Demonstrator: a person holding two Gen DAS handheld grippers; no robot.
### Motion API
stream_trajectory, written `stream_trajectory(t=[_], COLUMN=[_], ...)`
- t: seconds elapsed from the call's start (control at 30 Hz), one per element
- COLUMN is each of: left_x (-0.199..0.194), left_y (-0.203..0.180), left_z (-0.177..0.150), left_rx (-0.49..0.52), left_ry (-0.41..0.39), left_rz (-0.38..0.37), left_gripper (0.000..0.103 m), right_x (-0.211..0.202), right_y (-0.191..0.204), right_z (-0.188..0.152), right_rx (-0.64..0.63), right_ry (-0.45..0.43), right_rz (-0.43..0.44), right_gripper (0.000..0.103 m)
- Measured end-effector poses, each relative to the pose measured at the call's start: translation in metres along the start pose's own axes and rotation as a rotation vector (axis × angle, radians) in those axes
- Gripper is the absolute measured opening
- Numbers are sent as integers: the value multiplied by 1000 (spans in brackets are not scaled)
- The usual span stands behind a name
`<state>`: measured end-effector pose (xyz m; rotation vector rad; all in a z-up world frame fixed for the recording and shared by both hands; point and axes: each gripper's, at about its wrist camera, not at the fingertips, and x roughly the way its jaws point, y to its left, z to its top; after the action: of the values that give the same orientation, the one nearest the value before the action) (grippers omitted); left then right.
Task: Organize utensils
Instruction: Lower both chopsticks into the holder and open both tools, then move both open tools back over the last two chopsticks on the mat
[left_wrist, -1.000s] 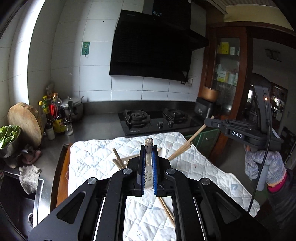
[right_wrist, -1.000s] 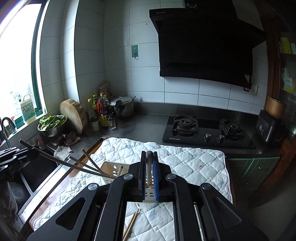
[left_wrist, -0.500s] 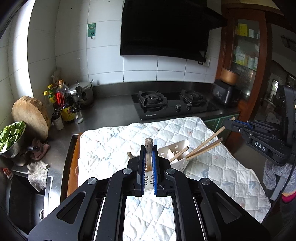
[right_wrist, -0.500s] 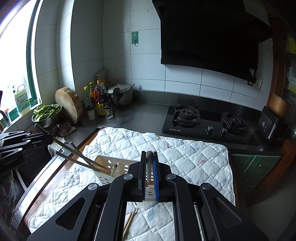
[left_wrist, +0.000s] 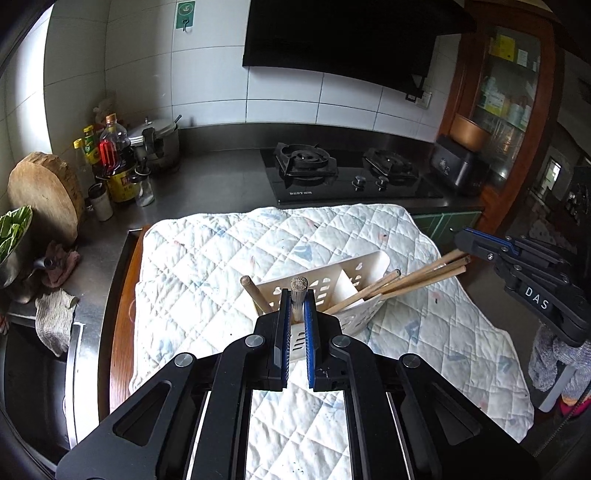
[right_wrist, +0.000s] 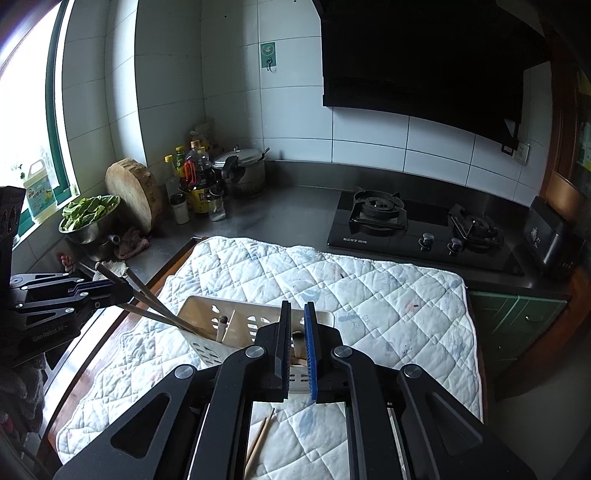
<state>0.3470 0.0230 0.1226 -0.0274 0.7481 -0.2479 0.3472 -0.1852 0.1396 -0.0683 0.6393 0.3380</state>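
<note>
Nearest on the quilted white cloth lies a loose pair of bare wooden chopsticks, just in front of the white perforated plastic utensil holder, which sits on the middle of the cloth. The left gripper has its blue pads pinched tight on a bundle of darker wooden chopsticks, and their far ends reach down into one end compartment of the holder. From the opposite side, the right gripper is likewise clamped on several pale wooden chopsticks, which slant into the other end compartment. One short brown stick already leans inside the holder near the left gripper's bundle. Past the cloth runs the grey steel counter, with a black two-burner gas hob set against the white tiled wall.
</note>
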Motion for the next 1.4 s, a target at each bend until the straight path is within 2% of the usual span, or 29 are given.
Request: stream_trajectory(t=[0.17, 0.3, 0.37, 0.53, 0.57, 0.63, 0.7, 0.83, 0.93, 1.07, 1.2, 1.4], left_x=[-3, -16, -26, -51, -55, -61, -67, -73, -76, -76, -78, -76], left_y=[0, -1, -2, -7, -8, -9, -9, -11, -13, -11, -9, -9], left_z=[1, 1, -1, -17, -22, -31, -42, -65, -85, -109, -132, -164], left_rx=[-8, -19, -21, -6, -2, 1, -1, -1, -7, -24, -47, -79], left_ry=[-15, -53, -76, -114, -120, -130, -139, -149, -150, -148, -155, -158], left_rz=[-4, -12, -15, -18, -19, -16, -22, -25, -27, -29, -29, -20], left_gripper=[7, 14, 18, 19, 20, 28, 33, 33, 40, 40, 51, 58], right_x=[-6, -20, -29, -53, -57, -64, -70, -78, -82, -84, -83, -78], right_y=[1, 3, 3, 11, 13, 17, 22, 31, 34, 36, 41, 48], right_z=[1, -2, -7, -27, -32, -45, -58, -88, -113, -146, -176, -220], right_rx=[-3, -2, 0, -15, -19, -22, -28, -44, -36, -9, -10, 26], right_ry=[-17, -41, -54, -79, -80, -77, -76, -73, -66, -45, -32, 5], right_rz=[-1, 1, 11, 28, 34, 48, 54, 55, 65, 78, 53, 67], right_gripper=[9, 14, 14, 14, 14, 14, 14, 14, 14, 14, 14, 14])
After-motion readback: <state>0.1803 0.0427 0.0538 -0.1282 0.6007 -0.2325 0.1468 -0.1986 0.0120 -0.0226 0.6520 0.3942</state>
